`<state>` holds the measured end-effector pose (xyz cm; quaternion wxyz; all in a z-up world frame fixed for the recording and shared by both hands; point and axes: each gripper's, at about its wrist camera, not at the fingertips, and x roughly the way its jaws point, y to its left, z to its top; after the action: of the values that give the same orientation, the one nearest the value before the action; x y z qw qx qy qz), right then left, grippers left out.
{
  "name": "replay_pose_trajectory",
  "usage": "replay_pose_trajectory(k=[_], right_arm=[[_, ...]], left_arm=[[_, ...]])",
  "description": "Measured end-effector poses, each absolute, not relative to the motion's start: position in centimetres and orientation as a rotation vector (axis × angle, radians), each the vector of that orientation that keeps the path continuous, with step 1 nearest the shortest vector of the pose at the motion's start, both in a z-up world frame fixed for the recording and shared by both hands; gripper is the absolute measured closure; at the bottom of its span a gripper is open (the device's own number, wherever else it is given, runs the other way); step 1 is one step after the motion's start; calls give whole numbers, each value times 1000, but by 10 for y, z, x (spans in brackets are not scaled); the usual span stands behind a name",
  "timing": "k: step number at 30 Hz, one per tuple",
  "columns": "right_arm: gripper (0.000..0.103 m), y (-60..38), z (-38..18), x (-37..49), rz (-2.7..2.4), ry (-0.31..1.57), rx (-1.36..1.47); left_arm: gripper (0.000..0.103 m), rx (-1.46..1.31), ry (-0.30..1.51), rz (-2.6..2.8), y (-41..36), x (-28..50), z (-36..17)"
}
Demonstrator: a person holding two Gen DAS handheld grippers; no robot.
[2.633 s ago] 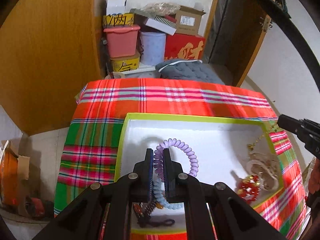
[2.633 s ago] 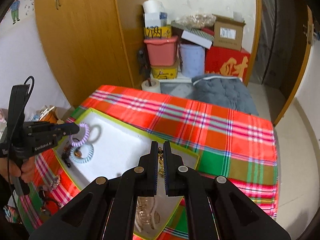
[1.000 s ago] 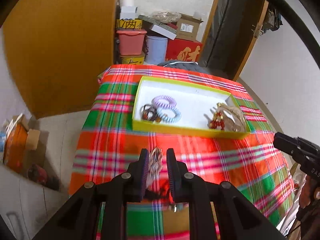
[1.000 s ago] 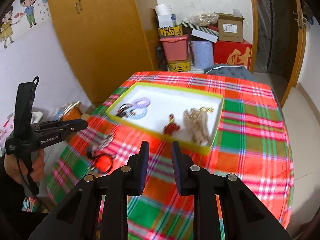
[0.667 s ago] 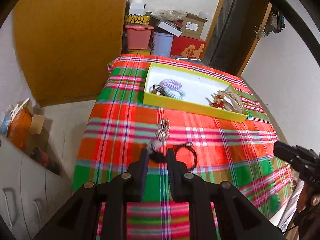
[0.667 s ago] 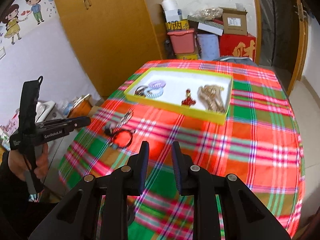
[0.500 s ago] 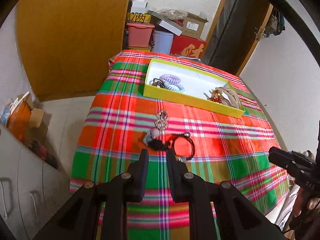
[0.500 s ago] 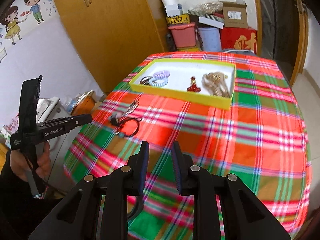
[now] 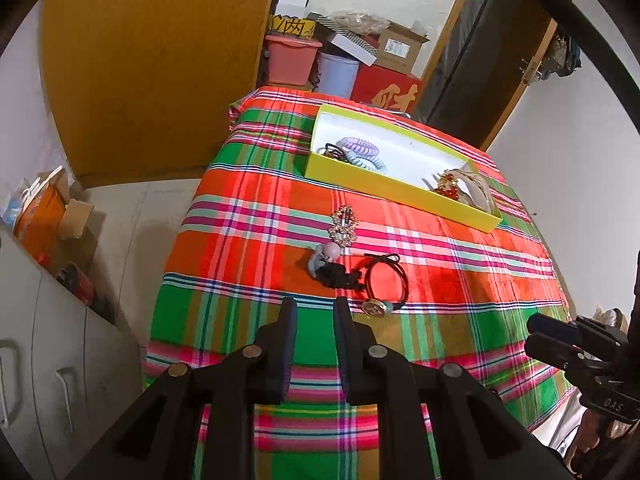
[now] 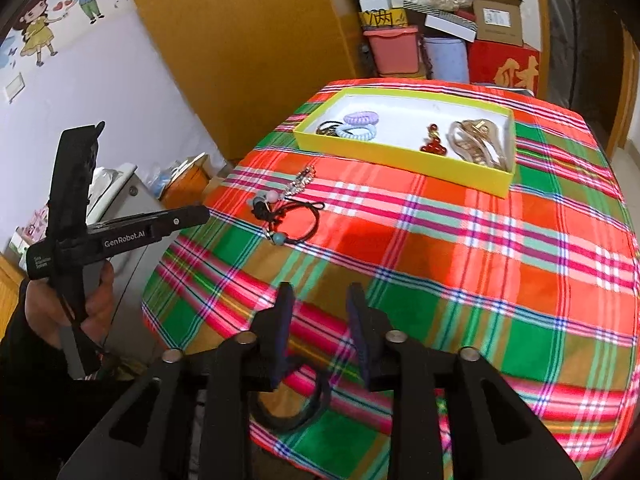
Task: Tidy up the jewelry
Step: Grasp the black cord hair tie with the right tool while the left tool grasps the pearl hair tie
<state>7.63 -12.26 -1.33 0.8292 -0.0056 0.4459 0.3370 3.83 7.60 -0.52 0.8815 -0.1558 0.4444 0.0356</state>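
1. Left gripper [image 9: 314, 310]: fingers parted, nothing between them. It is held above the near part of the plaid cloth [image 9: 460, 264].
2. Right gripper [image 10: 320, 296]: fingers parted wider, nothing between them. It is held over the near edge of the cloth.
3. Loose items lie on the cloth just beyond the left gripper's fingertips: a black hair tie [image 9: 386, 278] with a round charm, a grey-and-pink bead piece [image 9: 324, 258] touching a black tassel, and a beaded clip [image 9: 343, 226] just beyond them.
4. In the right wrist view the same group lies ahead and left of the right gripper, well apart from it.
5. The tray [image 10: 400, 152], yellow-walled, sits at the far part of the cloth.
6. Tray contents, left end: a purple coil tie [image 10: 361, 118], a pale blue coil tie [image 10: 356, 133] and dark ties. Right end: a red charm [image 10: 433, 146] and a gold heap [image 10: 478, 144].
7. The dark ties are partly hidden by the tray wall in the left wrist view. Single pieces in the gold heap cannot be told apart.
8. A dark loop under the right gripper is cut off by its body.
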Motion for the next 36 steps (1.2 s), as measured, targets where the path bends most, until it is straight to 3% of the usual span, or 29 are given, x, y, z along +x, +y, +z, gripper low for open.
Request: replay_pose_trajectory(k=[3, 5, 30, 34, 36], right_arm=[[69, -113, -13, 82, 729, 947, -25], [69, -105, -15, 85, 744, 951, -38], [69, -4, -58, 127, 830, 1048, -208], [94, -3, -58, 127, 811, 1034, -226], [99, -6, -56, 127, 803, 1027, -225]], left_arm=[[73, -344, 924, 83, 83, 40, -8], [71, -356, 921, 88, 88, 41, -9], [70, -438, 905, 133, 133, 38, -20], [70, -447, 907, 124, 133, 40, -21], [70, -453, 909, 110, 131, 43, -22]])
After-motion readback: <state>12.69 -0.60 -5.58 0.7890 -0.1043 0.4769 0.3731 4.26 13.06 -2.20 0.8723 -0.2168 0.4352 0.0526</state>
